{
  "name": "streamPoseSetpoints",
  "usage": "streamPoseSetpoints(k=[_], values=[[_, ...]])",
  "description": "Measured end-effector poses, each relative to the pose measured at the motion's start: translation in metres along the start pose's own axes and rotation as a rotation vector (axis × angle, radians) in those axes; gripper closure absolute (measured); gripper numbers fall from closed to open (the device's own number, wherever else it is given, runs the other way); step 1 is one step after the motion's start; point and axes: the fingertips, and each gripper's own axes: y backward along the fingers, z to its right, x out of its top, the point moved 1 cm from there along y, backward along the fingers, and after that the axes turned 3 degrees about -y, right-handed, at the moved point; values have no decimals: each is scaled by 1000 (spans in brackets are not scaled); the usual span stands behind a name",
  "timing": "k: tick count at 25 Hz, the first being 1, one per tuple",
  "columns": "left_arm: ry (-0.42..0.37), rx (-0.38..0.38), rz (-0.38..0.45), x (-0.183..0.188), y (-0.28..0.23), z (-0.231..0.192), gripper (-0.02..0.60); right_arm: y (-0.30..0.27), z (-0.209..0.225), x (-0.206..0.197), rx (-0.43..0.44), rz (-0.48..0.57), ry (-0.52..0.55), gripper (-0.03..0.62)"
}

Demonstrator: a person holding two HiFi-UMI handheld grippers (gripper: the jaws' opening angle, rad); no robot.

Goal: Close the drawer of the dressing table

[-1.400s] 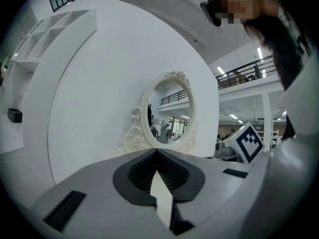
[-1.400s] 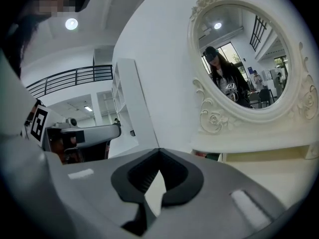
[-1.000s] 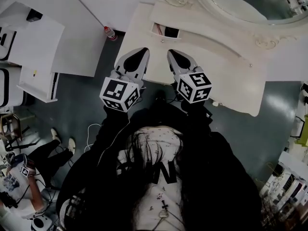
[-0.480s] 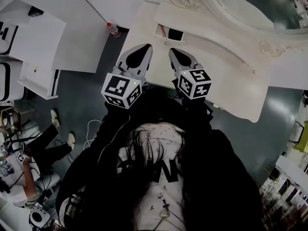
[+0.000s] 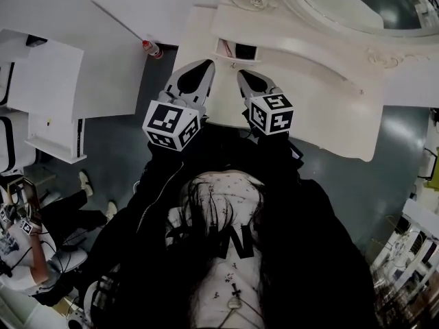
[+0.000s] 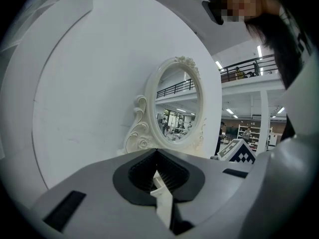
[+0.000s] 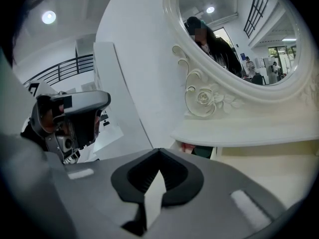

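The cream dressing table (image 5: pixel 322 94) fills the top right of the head view, with its oval mirror (image 5: pixel 343 5) at the back. A small drawer (image 5: pixel 235 49) in the raised shelf at the table's left end stands open, with something red and dark inside. My left gripper (image 5: pixel 208 64) is shut over the table's left front corner. My right gripper (image 5: pixel 241 73) is also shut, just short of the drawer. Nothing is held. In the right gripper view the open drawer (image 7: pixel 196 150) lies past the shut gripper (image 7: pixel 159 150). The left gripper view has the shut gripper (image 6: pixel 157 151) facing the mirror (image 6: pixel 177 108).
White panels (image 5: pixel 103 40) lean at the left, and a red-capped bottle (image 5: pixel 152 49) stands on the floor by the table's corner. A low white shelf unit (image 5: pixel 55 136) sits further left. A person (image 5: pixel 27 259) sits at the bottom left, with cables nearby.
Both grippers stay shut and side by side. They have edged slightly nearer the open drawer, and the head camera has shifted a little.
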Motion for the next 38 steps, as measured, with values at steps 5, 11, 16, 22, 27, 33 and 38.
streamPoseSetpoints(k=[5, 11, 16, 22, 27, 33, 38], values=[[-3, -52, -20, 1, -10, -17, 586, -17, 6, -13, -73, -30, -7, 585], [-13, -106, -28, 2, -19, -32, 586, -40, 21, -32, -175, -74, -30, 525], [-23, -129, -33, 5, -22, -47, 586, -54, 36, -52, -255, -130, -47, 523], [-36, -155, -34, 8, -26, -59, 586, -69, 53, -70, -322, -185, -62, 503], [-40, -173, -37, 10, -30, -65, 586, -81, 60, -74, -351, -207, -56, 503], [-38, -195, -39, 10, -34, -67, 586, -83, 65, -82, -387, -226, -65, 514], [-31, -195, -39, 8, -35, -70, 586, -85, 66, -81, -379, -227, -53, 514]])
